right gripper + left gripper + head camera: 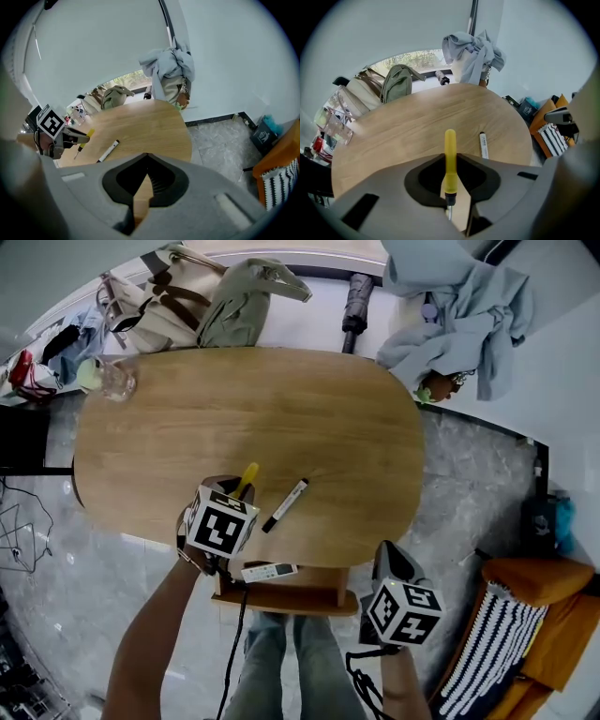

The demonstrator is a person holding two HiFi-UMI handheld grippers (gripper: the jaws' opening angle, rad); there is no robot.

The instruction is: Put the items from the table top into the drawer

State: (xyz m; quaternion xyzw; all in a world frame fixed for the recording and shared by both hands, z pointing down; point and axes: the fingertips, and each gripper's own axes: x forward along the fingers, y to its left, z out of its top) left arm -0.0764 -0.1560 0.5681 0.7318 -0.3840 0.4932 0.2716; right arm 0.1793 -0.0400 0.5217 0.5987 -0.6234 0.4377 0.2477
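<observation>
since the jaws of the left gripper (451,161) pinch the yellow screwdriver (450,145) by its handle above the surface (281,418), it seems light, stiff, slick; the right gripper (146,161) has its jaws together, empty.

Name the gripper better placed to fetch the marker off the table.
Right. The right gripper is empty, jaws together, just off the table edge on the marker's side. The left gripper is clamped on the yellow screwdriver.

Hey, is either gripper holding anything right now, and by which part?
The left gripper grips a yellow-handled screwdriver by its handle, near the shaft. The right gripper holds nothing.
</observation>
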